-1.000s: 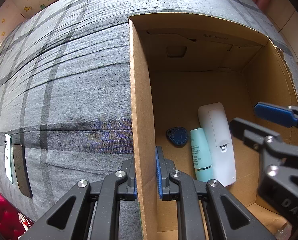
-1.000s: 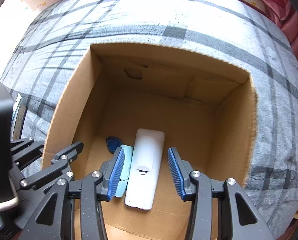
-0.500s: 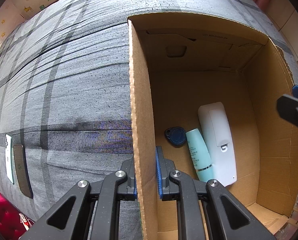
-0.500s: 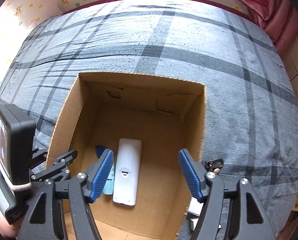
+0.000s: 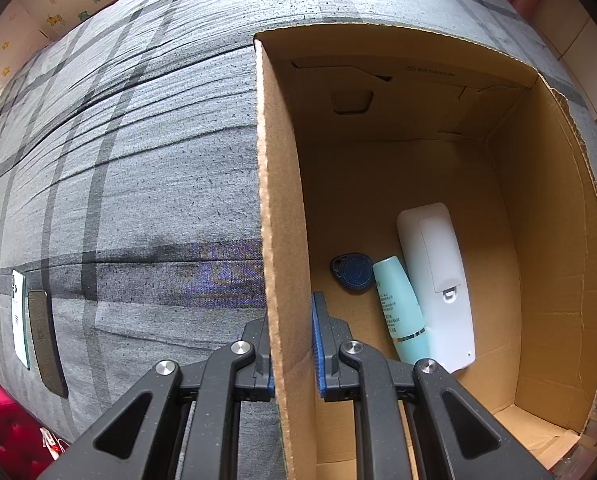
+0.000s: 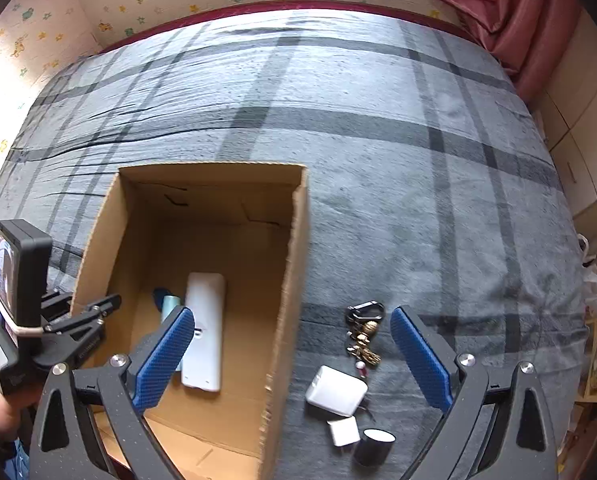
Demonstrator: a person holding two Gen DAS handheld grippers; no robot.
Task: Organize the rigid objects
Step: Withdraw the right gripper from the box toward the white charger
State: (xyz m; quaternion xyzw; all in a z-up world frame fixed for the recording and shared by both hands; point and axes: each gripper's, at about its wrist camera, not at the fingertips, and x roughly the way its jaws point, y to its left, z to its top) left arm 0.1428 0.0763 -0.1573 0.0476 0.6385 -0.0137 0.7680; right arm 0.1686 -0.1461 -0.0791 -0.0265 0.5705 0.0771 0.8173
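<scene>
Right now we have our left gripper (image 5: 292,354) clamped on the left wall of the cardboard box (image 5: 280,216), one blue pad outside against the blanket side and the other inside the box. Just ahead of the inner finger, on the box floor, lies a dark blue key fob (image 5: 352,273). To its right, touching it, a pale teal tube (image 5: 398,308) lies lengthwise, and beside that a white remote control (image 5: 438,284) rests face down with its battery cover showing. Off to the far left of this claw, on the grey plaid blanket (image 5: 138,184), a white phone (image 5: 18,316) and a dark flat bar (image 5: 44,340) lie side by side near the bed edge.

Our right gripper (image 6: 292,354) hangs above the box's right wall with its blue pads spread wide and nothing between them. Closest to it, low between the fingers, we see a black cylinder (image 6: 373,446) and a small white cube (image 6: 343,431), then a white charger block (image 6: 335,390) just past them. Further ahead lies a bunch of keys (image 6: 363,334) with a carabiner and gold trinkets, all on the blanket just outside the box. Left of the left finger, the remote and tube show inside the box, and the left gripper's body grips the far wall.
</scene>
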